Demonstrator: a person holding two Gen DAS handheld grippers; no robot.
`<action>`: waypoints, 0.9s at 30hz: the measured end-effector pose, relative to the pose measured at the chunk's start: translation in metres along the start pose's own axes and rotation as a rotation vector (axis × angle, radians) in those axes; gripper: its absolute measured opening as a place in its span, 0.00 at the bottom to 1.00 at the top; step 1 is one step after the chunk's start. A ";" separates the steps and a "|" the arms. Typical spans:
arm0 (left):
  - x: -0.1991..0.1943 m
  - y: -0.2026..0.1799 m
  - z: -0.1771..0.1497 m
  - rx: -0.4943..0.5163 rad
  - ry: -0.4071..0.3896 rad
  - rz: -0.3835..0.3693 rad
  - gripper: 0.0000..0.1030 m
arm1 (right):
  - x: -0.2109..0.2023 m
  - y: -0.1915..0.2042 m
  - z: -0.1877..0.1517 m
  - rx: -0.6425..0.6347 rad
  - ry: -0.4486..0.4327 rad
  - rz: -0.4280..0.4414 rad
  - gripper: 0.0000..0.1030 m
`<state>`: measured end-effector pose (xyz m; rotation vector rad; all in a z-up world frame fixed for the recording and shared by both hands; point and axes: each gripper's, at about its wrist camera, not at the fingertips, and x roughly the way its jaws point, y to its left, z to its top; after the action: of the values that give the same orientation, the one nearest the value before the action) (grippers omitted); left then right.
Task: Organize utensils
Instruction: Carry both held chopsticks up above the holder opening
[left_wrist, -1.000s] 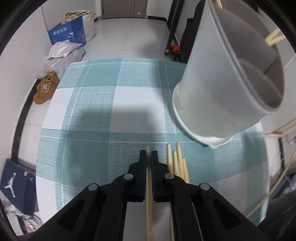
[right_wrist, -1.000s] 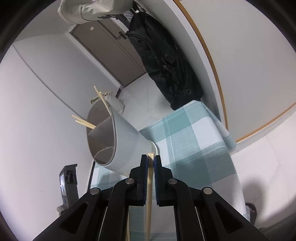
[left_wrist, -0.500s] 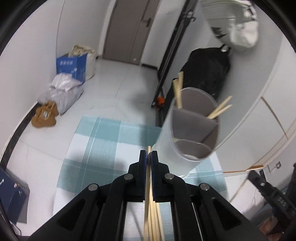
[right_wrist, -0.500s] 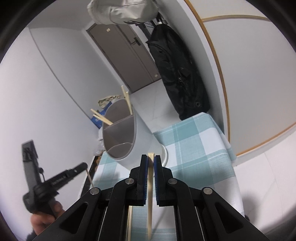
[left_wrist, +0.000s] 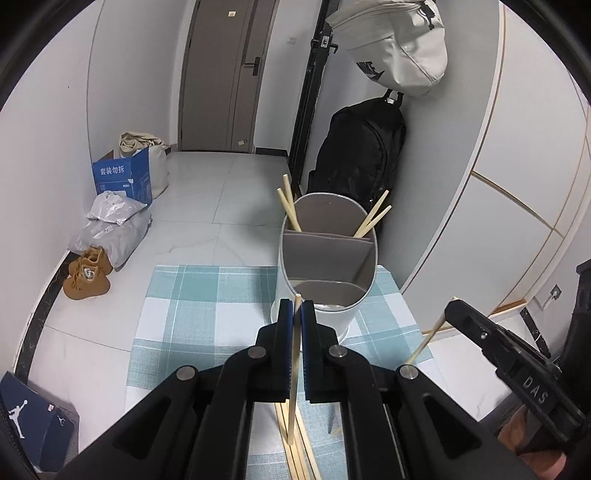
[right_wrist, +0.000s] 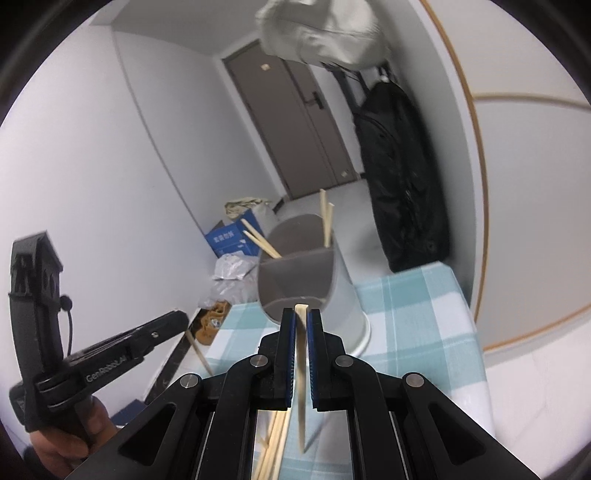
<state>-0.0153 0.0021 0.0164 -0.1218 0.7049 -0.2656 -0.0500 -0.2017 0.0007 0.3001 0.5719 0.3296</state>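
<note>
A white utensil holder (left_wrist: 317, 314) with grey dividers stands upright on the teal checked tablecloth (left_wrist: 207, 295); two pairs of chopsticks (left_wrist: 290, 208) lean in its back compartments. My left gripper (left_wrist: 295, 306) hovers just before the holder's near rim, shut on a single chopstick (left_wrist: 293, 387) that runs along its fingers. My right gripper (right_wrist: 301, 314) is likewise shut on one chopstick (right_wrist: 302, 369), facing the holder (right_wrist: 343, 291) from the other side. Each gripper shows in the other's view: the right one (left_wrist: 452, 310) and the left one (right_wrist: 181, 317). Several loose chopsticks (left_wrist: 295, 458) lie on the cloth below.
A black backpack (left_wrist: 362, 155) leans on the wall behind the table, with a pale bag (left_wrist: 402, 48) hanging above it. On the floor to the left are a blue box (left_wrist: 123, 177), plastic bags (left_wrist: 114, 225) and brown shoes (left_wrist: 86, 273). A hand (right_wrist: 74, 439) grips the left tool.
Both grippers rose and tipped upward, keeping their chopsticks. The holder, close and large before, now sits smaller at centre. Each gripper has come into the other's view.
</note>
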 end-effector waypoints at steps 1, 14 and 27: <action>-0.001 -0.002 0.002 0.008 -0.002 0.000 0.00 | 0.000 0.003 0.001 -0.012 -0.006 0.001 0.05; -0.013 -0.021 0.029 0.081 -0.004 -0.021 0.00 | -0.019 0.013 0.018 -0.032 -0.048 -0.006 0.05; -0.023 -0.030 0.089 0.085 -0.052 -0.065 0.00 | -0.017 0.008 0.089 -0.030 -0.072 0.004 0.05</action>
<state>0.0199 -0.0183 0.1041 -0.0703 0.6372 -0.3527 -0.0151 -0.2173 0.0829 0.2827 0.4957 0.3296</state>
